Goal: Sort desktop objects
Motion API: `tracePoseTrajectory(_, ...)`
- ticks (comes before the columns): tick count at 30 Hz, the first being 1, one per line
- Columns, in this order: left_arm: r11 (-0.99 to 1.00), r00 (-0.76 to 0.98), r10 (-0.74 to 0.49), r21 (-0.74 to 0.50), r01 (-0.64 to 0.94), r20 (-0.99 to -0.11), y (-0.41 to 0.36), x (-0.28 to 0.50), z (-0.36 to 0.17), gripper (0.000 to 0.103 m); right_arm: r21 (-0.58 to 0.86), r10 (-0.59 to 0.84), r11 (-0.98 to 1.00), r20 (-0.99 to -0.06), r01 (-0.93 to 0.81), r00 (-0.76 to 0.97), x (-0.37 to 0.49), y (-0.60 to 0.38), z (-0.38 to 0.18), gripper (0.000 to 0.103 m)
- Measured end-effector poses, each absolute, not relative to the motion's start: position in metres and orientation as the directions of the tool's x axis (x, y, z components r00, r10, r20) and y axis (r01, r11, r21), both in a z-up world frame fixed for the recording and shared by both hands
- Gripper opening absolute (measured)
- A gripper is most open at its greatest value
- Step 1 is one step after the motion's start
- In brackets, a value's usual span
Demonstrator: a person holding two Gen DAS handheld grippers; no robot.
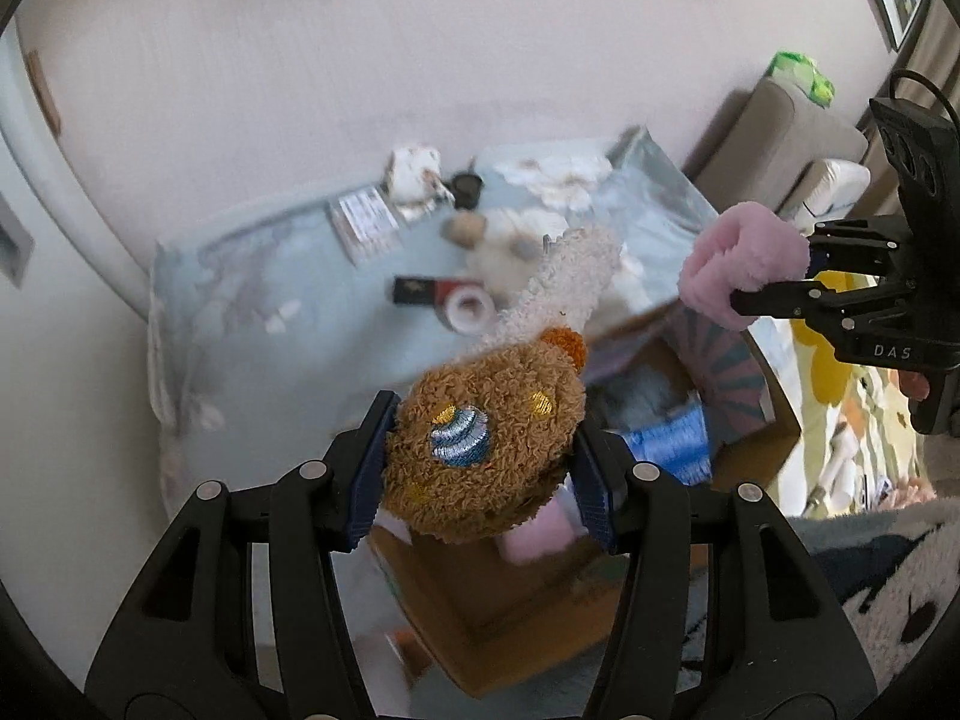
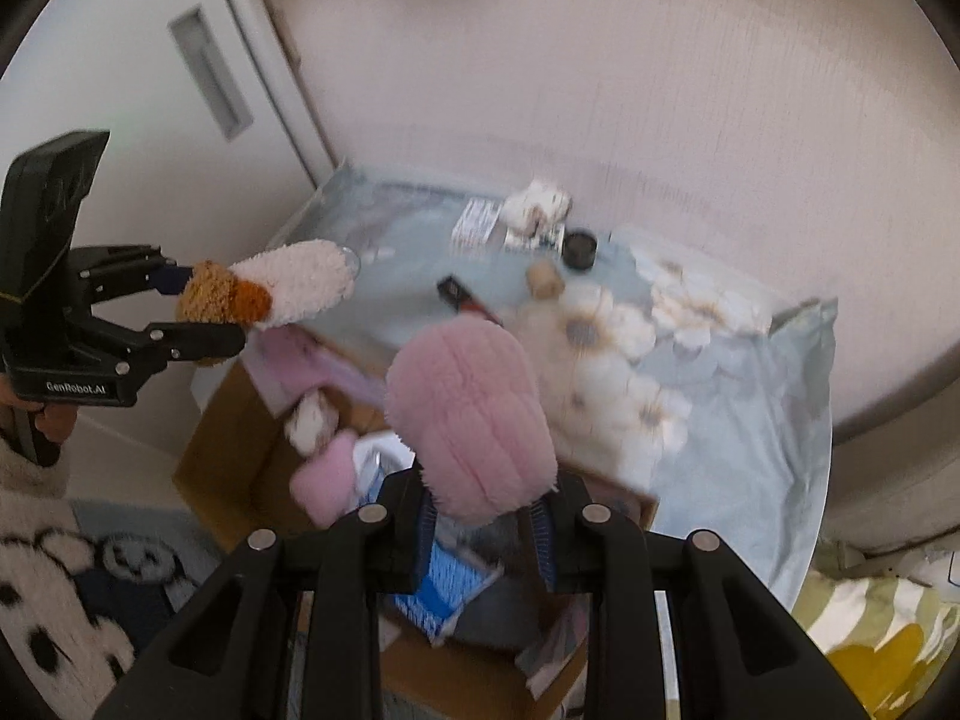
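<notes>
- My left gripper point(image 1: 480, 456) is clamped on the brown fuzzy plush sock with an embroidered blue planet point(image 1: 480, 450); its white fleecy cuff point(image 1: 570, 276) sticks out beyond the fingers, unsupported, above the open brown cardboard box point(image 1: 480, 618).
- My right gripper point(image 2: 486, 516) pinches the base of a pink fluffy plush sock point(image 2: 474, 414), which stands up from the pads, also over the box.
- I judge the pink one the riskier hold: only its lower edge sits between the pads, so a quick swing could let the fleece slide out and fall outside the box.
- The brown sock's long cuff could catch on a box flap or drag across the pale blue flowered tablecloth point(image 2: 750, 420) if I drop it low.
- Both grippers hang near each other; crossing paths could tangle the two socks.
- The roll of white tape point(image 1: 468, 309), dark lipstick-like tube point(image 1: 414, 291) and small black jar point(image 2: 579, 249) lie on the table, well apart from both socks; a snagged cloth would shift them.
- Both views are blurred, so I cannot tell the box's contents exactly.
</notes>
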State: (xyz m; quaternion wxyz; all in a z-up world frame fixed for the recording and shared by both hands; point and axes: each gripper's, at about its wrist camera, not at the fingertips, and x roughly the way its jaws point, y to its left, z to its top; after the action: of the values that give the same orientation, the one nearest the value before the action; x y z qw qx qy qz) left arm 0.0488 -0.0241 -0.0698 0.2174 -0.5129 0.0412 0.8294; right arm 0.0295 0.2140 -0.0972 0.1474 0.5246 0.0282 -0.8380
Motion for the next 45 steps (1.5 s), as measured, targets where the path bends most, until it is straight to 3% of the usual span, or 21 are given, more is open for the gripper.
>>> tracePoseTrajectory(10,-0.916,-0.292,0.285,-0.171,-0.362,-0.913,-0.013,0.071,-0.112,0.051,0.087,-0.171,-0.955,-0.942,0.284,-0.288,0.059,0.213,-0.135,0.025)
tracePoseTrajectory(24,-0.912,-0.266,0.261,-0.147,-0.383,-0.928,0.0,0.076,-0.124,0.051,0.094,-0.17,-0.95,-0.956,0.299,-0.239,0.056,0.213,-0.146,0.025)
tracePoseTrajectory(27,-0.903,-0.253,0.293,-0.18,-0.39,-0.922,0.001,0.076,-0.122,0.062,0.097,-0.168,-0.947,-0.962,0.307,-0.215,0.053,0.212,-0.149,0.033)
tracePoseTrajectory(29,-0.902,-0.25,0.299,-0.187,-0.389,-0.921,0.003,0.075,-0.121,0.092,0.072,-0.143,-0.948,-0.967,0.31,-0.211,0.052,0.21,-0.152,0.053)
tracePoseTrajectory(30,-0.902,-0.257,0.299,-0.185,-0.39,-0.919,0.004,0.075,-0.12,0.097,0.06,-0.128,-0.949,-0.971,0.309,-0.204,0.051,0.21,-0.154,0.056)
tracePoseTrajectory(31,-0.902,-0.268,0.301,-0.182,-0.392,-0.915,0.005,0.075,-0.117,0.099,0.056,-0.12,-0.949,-0.974,0.309,-0.194,0.05,0.209,-0.155,0.06)
tracePoseTrajectory(45,-0.905,-0.27,0.29,-0.172,-0.388,-0.918,0.007,0.07,-0.116,0.099,0.072,-0.139,-0.949,-0.97,0.308,-0.201,0.049,0.213,-0.153,0.06)
